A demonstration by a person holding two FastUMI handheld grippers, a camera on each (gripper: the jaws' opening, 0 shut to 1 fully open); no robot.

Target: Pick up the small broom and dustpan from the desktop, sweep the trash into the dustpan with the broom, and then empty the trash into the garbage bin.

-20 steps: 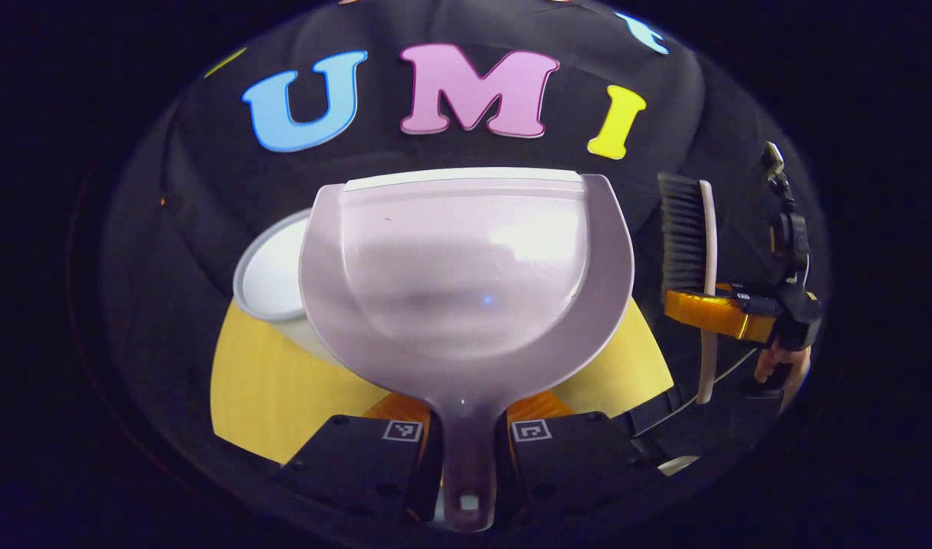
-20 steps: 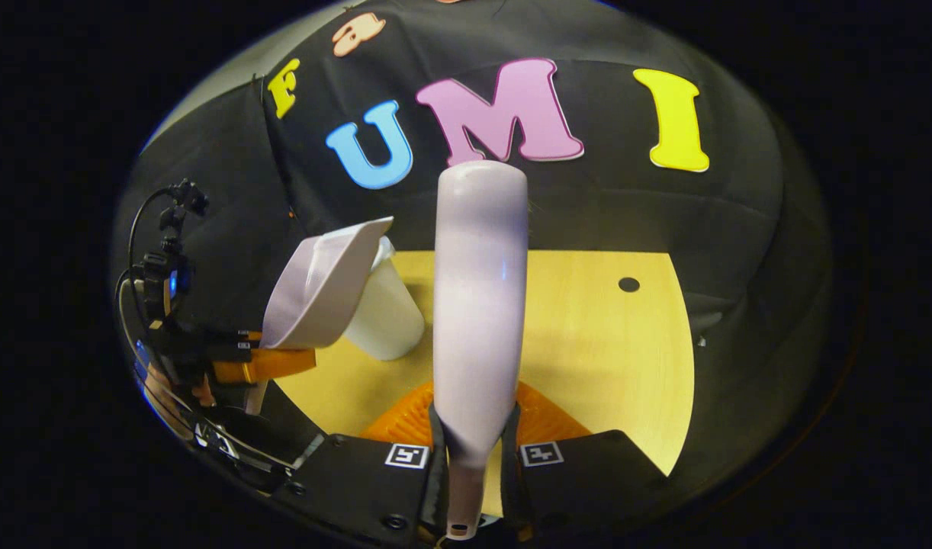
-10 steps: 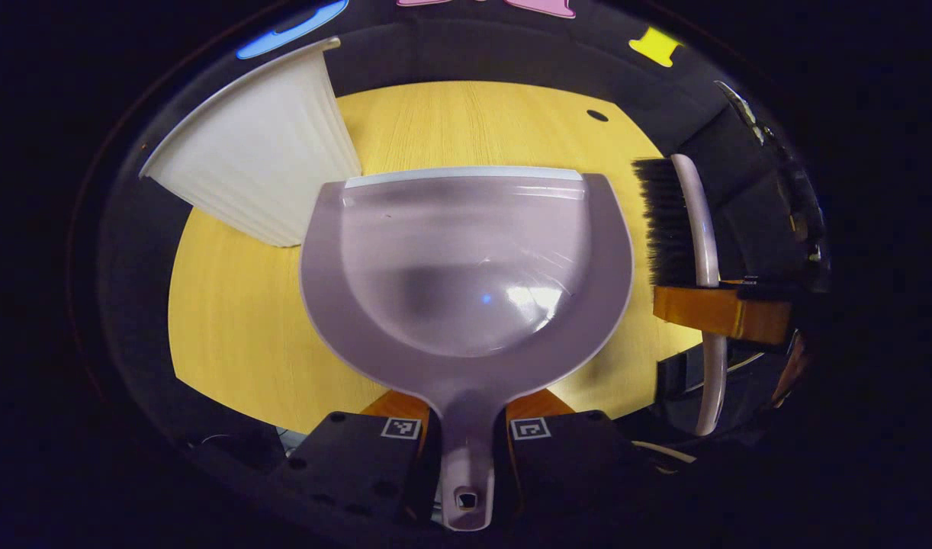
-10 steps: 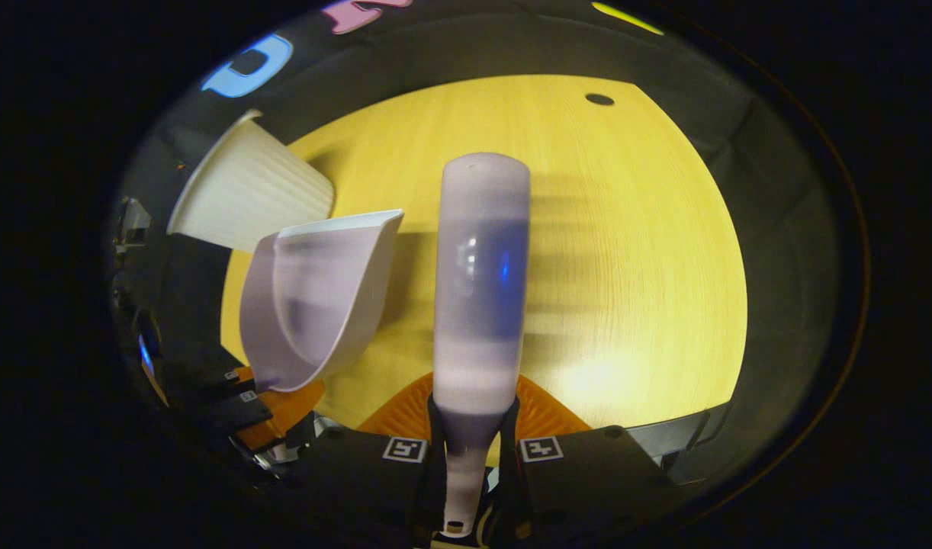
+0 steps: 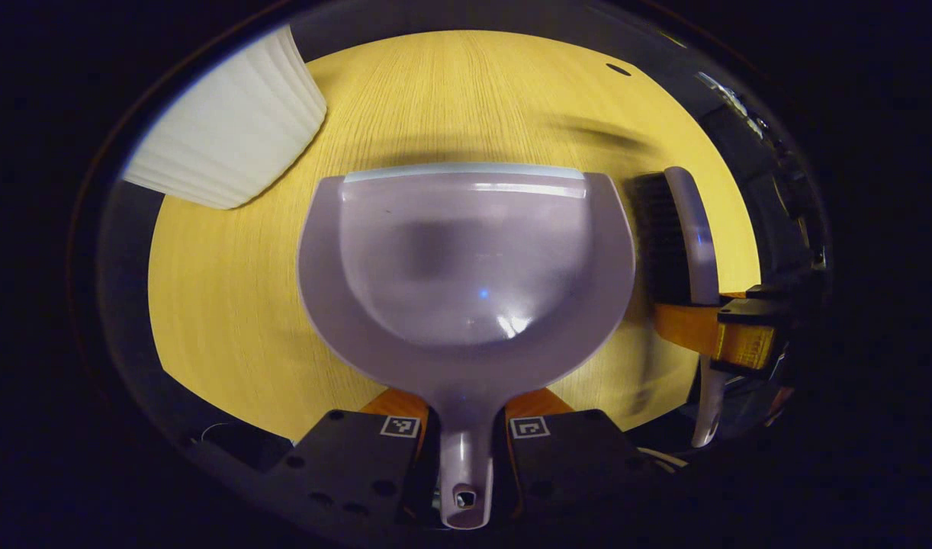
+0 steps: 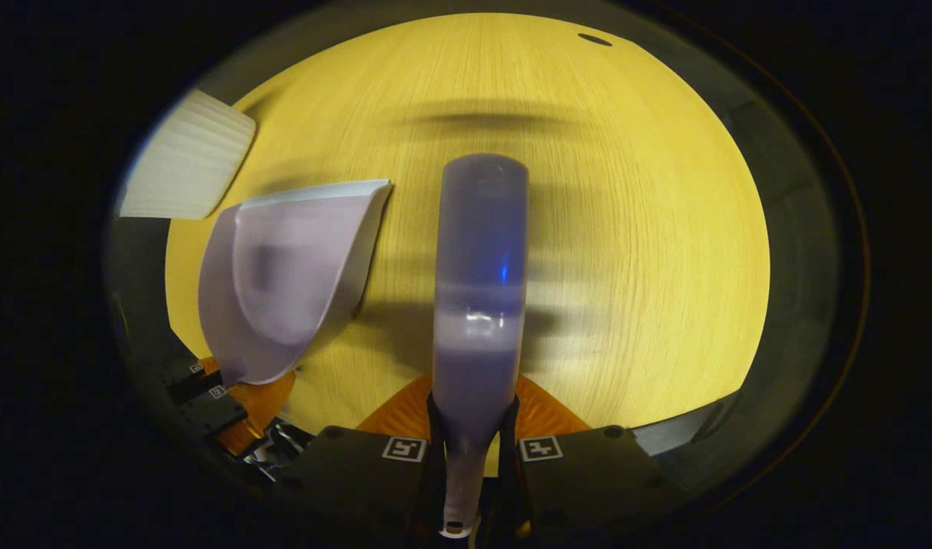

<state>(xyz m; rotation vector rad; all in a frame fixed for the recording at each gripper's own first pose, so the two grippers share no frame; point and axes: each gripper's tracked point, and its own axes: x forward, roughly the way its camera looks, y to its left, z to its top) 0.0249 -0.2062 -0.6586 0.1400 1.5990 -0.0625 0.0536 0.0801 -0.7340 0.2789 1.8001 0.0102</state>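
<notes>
In the left gripper view my left gripper (image 5: 466,446) is shut on the handle of the pale lilac dustpan (image 5: 466,267), whose empty scoop lies low over the wooden desktop (image 5: 222,305). The small broom (image 5: 683,236), dark bristles facing the pan, is at the right, held by the other gripper. In the right gripper view my right gripper (image 6: 472,450) is shut on the broom's handle (image 6: 477,305), and the broom's back points away from me over the desktop. The dustpan (image 6: 283,282) sits to its left. No trash shows on the wood.
The white ribbed garbage bin (image 5: 222,145) stands at the desktop's far left, also seen as the bin (image 6: 188,164) in the right gripper view. A small dark hole (image 6: 594,39) marks the far right of the desktop. Bare wood lies ahead of both tools.
Both grippers have tipped down and lowered toward the desktop. The booth wall has left both views, the wood takes up more of them, and the bin has slid to the upper left.
</notes>
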